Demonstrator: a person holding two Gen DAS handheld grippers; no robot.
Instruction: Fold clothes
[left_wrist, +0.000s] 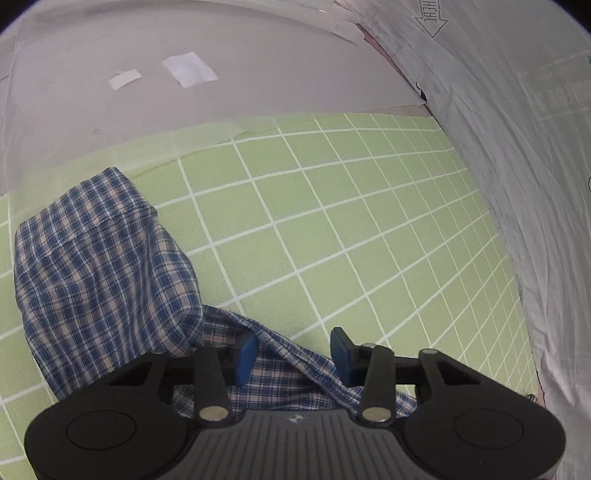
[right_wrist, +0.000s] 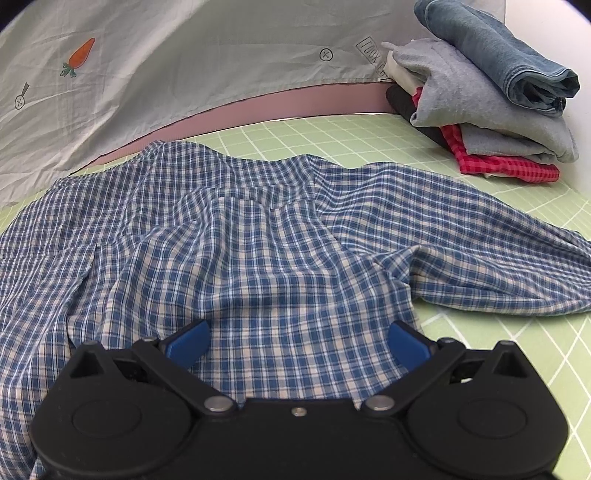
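**Risk: left grip may miss the cloth edge**

Plaid shirt (right_wrist: 258, 240) lies rumpled on green grid mat (left_wrist: 332, 221). Left gripper (left_wrist: 293, 354) straddles a shirt edge, fingers partly closed but not yet pinching; a thin catch could slip. Right gripper (right_wrist: 297, 341) hovers spread over the body. Folded pile (right_wrist: 487, 99) nearby could get snagged.

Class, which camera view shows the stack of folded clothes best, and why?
The right wrist view: the stack of folded clothes sits at upper right on the green grid mat, jeans on top. The left wrist view does not show it.
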